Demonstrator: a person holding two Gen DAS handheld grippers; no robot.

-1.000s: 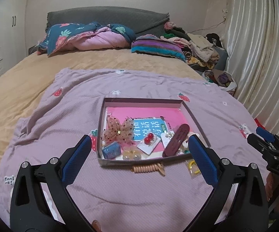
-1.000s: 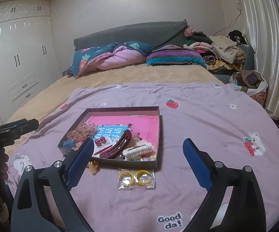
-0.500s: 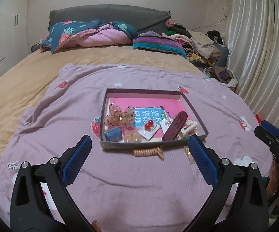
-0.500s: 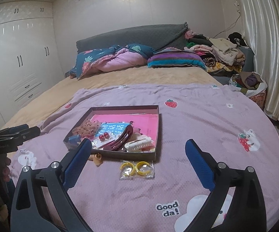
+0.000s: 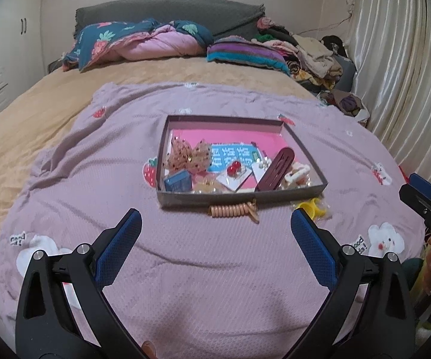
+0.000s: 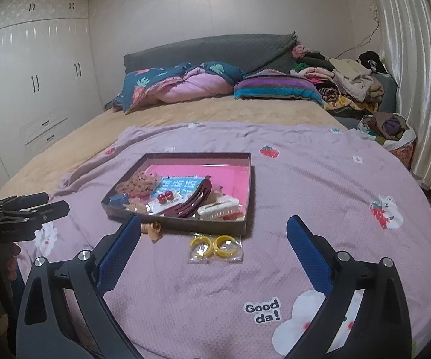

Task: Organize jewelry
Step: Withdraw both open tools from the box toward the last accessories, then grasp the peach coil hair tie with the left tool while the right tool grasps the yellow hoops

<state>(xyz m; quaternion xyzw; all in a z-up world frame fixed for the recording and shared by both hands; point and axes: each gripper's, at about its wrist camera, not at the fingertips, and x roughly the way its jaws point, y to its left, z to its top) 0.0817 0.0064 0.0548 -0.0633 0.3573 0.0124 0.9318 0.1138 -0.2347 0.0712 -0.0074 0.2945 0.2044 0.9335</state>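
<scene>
On the lilac blanket (image 6: 320,179) at twelve o'clock of both empty, wide-open grippers, left gripper (image 5: 215,224) and right gripper (image 6: 214,232), sat the jewelry box (image 6: 185,226), with a coiled hair tie (image 5: 233,209) and a bagged pair of yellow rings (image 6: 215,246) outside its near wall, where the slippery bag might have slid from closing jaws on soft bedding.

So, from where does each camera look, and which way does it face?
Left wrist: sits on the left gripper, faces the tray head-on up the bed; own open jaws show, the right gripper at the edge.
Right wrist: sits on the right gripper, right of the tray, faces the headboard; open jaws, left gripper.
Shared: tray, yellow rings packet.
</scene>
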